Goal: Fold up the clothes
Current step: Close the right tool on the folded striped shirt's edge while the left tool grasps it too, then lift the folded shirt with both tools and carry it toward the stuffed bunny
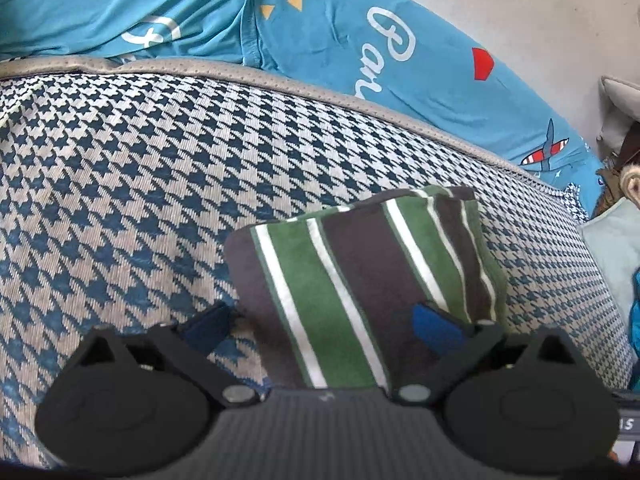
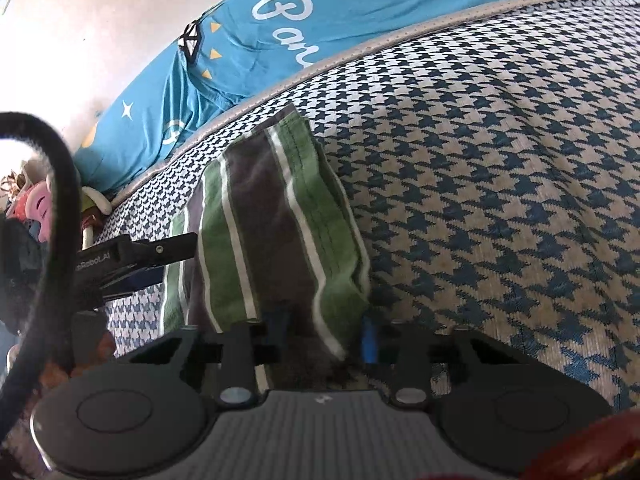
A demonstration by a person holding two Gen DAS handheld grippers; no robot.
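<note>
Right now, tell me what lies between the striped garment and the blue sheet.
Only bare houndstooth cover, ending in its grey piped edge, separates the striped garment from the blue sheet; the left wrist view shows it.

Striped garment (image 1: 352,280) folded into a compact rectangle, wide green and dark brown-grey bands with thin white lines. Lies flat on houndstooth mattress (image 1: 140,184), stripes running lengthwise; in the right wrist view its near corner (image 2: 320,320) droops and looks lifted off the surface.
</note>
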